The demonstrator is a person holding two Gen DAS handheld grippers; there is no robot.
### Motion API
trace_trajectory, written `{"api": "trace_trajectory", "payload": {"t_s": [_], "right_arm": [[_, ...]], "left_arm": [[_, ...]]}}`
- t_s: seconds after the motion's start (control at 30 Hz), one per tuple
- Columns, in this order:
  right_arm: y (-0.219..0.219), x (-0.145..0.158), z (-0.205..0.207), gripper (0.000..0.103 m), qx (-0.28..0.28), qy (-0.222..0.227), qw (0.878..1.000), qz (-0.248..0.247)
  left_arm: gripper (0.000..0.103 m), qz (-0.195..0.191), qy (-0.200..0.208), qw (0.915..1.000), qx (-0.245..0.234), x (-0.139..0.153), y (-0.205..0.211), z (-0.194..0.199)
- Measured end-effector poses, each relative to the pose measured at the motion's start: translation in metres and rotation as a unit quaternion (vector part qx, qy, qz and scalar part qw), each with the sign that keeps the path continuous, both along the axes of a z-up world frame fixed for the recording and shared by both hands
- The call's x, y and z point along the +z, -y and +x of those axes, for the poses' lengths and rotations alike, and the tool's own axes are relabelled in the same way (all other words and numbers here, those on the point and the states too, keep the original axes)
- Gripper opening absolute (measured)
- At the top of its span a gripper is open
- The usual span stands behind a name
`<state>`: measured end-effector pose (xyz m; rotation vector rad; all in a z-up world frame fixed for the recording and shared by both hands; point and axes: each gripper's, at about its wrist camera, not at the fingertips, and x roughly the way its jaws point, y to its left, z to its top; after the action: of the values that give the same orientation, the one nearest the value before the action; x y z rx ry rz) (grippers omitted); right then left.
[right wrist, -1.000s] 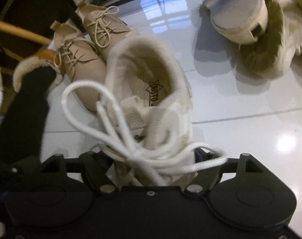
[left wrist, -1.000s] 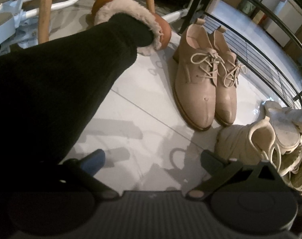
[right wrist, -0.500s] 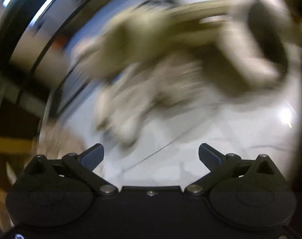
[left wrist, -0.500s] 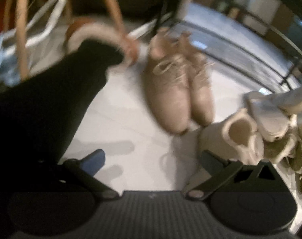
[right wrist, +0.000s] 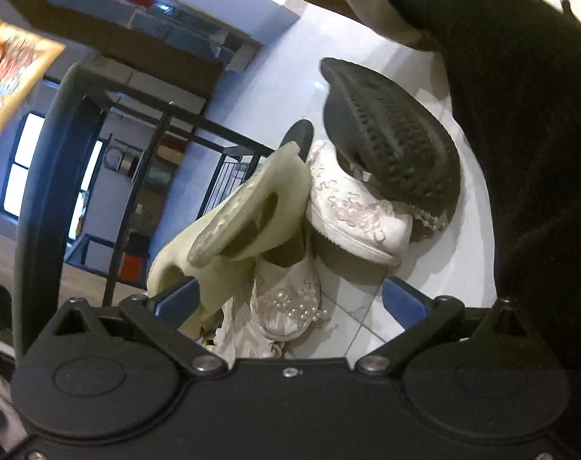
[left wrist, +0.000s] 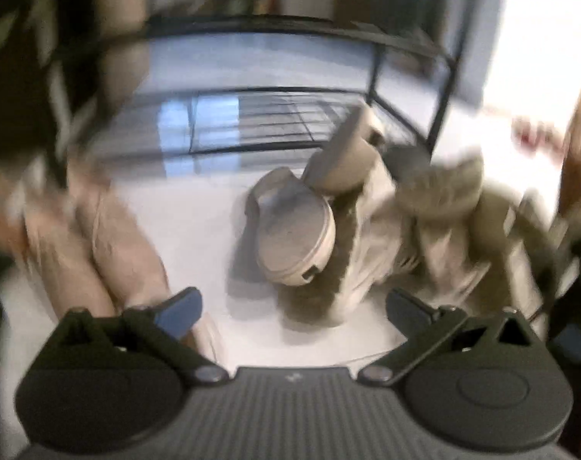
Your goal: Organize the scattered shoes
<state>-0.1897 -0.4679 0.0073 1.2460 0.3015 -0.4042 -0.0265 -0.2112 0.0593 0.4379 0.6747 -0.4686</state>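
Released since the earlier frame, the laced cream shoe has left the right gripper, now spread wide and empty over the shoe pile just ahead; left gripper likewise wide, empty; next: select and close on one shoe.

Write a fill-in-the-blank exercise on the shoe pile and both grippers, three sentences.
1. The right gripper has its jaws ____, clamping nothing.
2. The dark ridged sole faces up on a white ____-trimmed shoe.
3. In the left wrist view, the beige lace-up pair lies ____ of the pile.

Missing words: open; pearl; left
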Motion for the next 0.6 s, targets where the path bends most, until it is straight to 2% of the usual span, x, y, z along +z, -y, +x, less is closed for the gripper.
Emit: {"api": "trace_trajectory", "payload": {"t_s": [0.03,0.1,0.17,0.23,0.33,0.43,0.53,0.6], "right_arm": [[0.005,-0.001,-0.001,0.103,0.0,0.003,1.0,0.004],[0.011,-0.005,0.005,0.103,0.001,0.006,1.0,0.011],[0.014,-0.01,0.016,0.103,0.003,0.006,1.0,0.019],[0.019,-0.016,0.02,0.103,0.005,0.006,1.0,0.03],[0.023,-0.021,0.024,0.103,0.007,0.006,0.999,0.043],[0.028,-0.027,0.026,0.103,0.008,0.007,0.998,0.06],[0.03,-0.032,0.029,0.103,0.01,0.005,0.997,0.073],[0.031,-0.034,0.03,0.103,0.012,0.004,0.997,0.077]], "left_arm": [[0.102,0.044,0.04,0.997,-0.05,-0.01,0.021,-0.01],[0.102,0.121,0.102,0.9793,-0.127,-0.03,0.048,-0.024],[0.102,0.196,0.157,0.9488,-0.192,-0.051,0.073,-0.036],[0.102,0.24,0.187,0.9254,-0.227,-0.069,0.089,-0.037],[0.102,0.262,0.184,0.9169,-0.239,-0.085,0.107,-0.027],[0.102,0.276,0.178,0.9151,-0.234,-0.098,0.121,-0.011],[0.102,0.286,0.166,0.9174,-0.222,-0.106,0.137,0.006],[0.102,0.275,0.166,0.9237,-0.209,-0.104,0.143,0.015]]}}
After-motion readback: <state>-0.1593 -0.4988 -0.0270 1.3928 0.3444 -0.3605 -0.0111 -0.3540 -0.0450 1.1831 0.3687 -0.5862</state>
